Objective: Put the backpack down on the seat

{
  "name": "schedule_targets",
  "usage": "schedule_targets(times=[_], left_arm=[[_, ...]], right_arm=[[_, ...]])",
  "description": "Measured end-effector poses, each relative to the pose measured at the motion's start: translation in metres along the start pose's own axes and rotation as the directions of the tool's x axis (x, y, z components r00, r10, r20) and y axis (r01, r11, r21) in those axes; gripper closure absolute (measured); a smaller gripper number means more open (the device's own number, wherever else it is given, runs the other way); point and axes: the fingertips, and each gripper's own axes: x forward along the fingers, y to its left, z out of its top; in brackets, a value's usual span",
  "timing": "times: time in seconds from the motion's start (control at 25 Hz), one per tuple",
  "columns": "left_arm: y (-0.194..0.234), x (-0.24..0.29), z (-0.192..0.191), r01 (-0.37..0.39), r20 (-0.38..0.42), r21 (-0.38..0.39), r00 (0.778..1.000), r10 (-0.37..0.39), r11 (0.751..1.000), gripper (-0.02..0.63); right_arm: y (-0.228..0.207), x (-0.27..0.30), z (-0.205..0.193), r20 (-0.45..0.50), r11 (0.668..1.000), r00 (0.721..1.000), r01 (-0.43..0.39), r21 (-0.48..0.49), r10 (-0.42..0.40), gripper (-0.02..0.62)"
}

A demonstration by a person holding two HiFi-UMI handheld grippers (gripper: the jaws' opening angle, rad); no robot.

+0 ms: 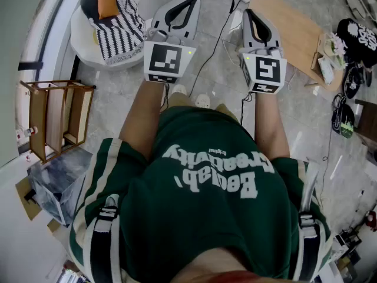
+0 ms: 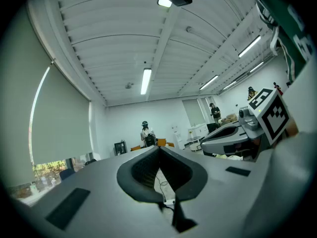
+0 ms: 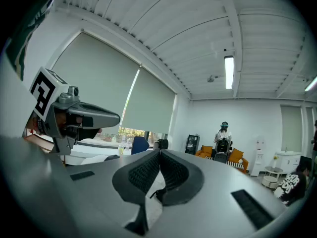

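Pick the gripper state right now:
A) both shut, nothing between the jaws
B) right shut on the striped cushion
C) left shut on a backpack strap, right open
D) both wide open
A: in their own views the left gripper and the right gripper each have their jaw tips meeting with nothing caught between them, and the head view shows both held out short of the white seat.

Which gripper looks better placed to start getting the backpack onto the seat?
Left, probably: the left gripper is nearer the round white seat; the right gripper is farther off. Both are shut, empty; backpack straps sit on the shoulders.
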Motion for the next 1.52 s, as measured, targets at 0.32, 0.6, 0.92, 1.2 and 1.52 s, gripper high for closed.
schedule_targets(times=[0.32,0.6,0.92,1.2,1.52], left_arm=[[0.005,-0.003,-0.001,-0.006,-0.005,0.009,1.0,0.006,1.0,0.588],[0.007,0.0,-0.003,-0.009,-0.012,0.012,1.0,0.009,1.0,0.588],[0.025,0.028,-0.012,-0.001,-0.017,0.021,1.0,0.001,1.0,0.588],[0.074,0.091,-0.041,0.014,-0.024,0.014,1.0,-0.014,1.0,0.588],[0.173,0.205,-0.078,0.049,-0.036,0.007,0.998,-0.048,0.999,0.588]], right_arm=[[0.002,0.0,0.001,0.01,1.0,1.0,-0.006,0.007,0.006,0.561],[-0.003,-0.001,0.001,0.031,1.0,0.999,-0.014,0.024,0.013,0.56],[-0.012,0.025,-0.005,0.044,0.999,0.999,-0.028,0.033,0.027,0.56],[-0.027,0.103,-0.017,0.031,0.999,0.999,-0.028,0.017,0.028,0.56],[-0.056,0.251,-0.021,0.015,1.0,1.0,-0.005,0.024,0.005,0.56]])
